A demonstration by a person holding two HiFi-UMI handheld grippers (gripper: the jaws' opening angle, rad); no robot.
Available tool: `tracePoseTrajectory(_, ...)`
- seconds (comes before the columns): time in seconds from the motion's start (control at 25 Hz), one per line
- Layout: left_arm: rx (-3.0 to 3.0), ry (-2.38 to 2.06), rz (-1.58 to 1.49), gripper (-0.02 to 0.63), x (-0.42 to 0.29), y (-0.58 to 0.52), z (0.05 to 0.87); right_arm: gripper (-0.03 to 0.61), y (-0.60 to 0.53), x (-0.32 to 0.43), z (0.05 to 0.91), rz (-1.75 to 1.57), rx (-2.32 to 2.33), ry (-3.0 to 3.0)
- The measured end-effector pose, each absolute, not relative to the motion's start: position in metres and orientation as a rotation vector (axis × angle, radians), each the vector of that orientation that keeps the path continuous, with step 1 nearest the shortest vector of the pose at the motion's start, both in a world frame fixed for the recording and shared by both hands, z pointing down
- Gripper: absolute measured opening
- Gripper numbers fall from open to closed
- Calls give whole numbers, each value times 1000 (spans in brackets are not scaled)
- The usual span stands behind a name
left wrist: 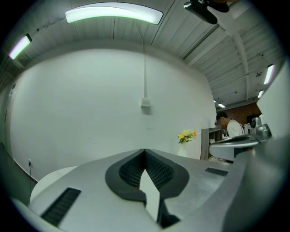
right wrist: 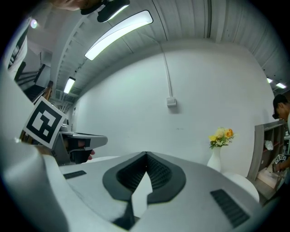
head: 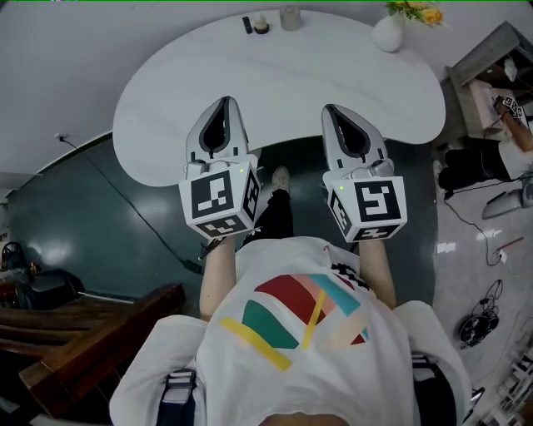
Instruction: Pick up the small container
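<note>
Small container (head: 290, 17), a squat grey-beige cylinder, stood at the far edge of the white table (head: 158, 125), beside a smaller round item (head: 261, 25) and a dark block (head: 246, 24). Only the head view showed these. Table top was smooth, matte and round-edged. White bulbous vase (head: 388, 33) with yellow flowers (head: 414, 11) stood on the same far edge; the gripper views caught the flowers too. Left gripper (head: 223, 101) and right gripper (head: 329, 109) hung over the table's near side, ribbed black pads closed together, nothing between them.
</note>
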State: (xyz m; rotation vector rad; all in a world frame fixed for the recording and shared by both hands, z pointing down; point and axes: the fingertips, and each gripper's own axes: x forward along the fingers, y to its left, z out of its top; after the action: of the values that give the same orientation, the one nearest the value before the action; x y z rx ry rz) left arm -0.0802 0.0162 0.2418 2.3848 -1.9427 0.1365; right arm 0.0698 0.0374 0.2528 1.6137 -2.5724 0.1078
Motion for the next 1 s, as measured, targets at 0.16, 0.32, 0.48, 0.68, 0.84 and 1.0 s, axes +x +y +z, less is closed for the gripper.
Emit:
tracePoseTrajectory(0.16,2376,-1949,108,17,-90,-21,234,11,-1,57,247,107,1592,-2577)
tracePoseTrajectory(0.32,2386,-1917,93,17,-93,-59,229,11,-38,47,248,130,1576,-2568)
tracePoseTrajectory(0.48,2402,-1876,90,17,-97,-98,234,11,-74,38,259,167,1581,-2525)
tracePoseTrajectory(0.68,2403,-1845,60,17,-109,-149,235,11,-118,29,258,165,1591,-2480)
tracePoseTrajectory(0.84,2412,-1845,57,17,-116,-187,237,11,-154,21,263,180,1584,-2447)
tracePoseTrajectory(1.0,2418,-1804,62,17,-122,-216,243,11,-178,10,266,193,1580,-2427)
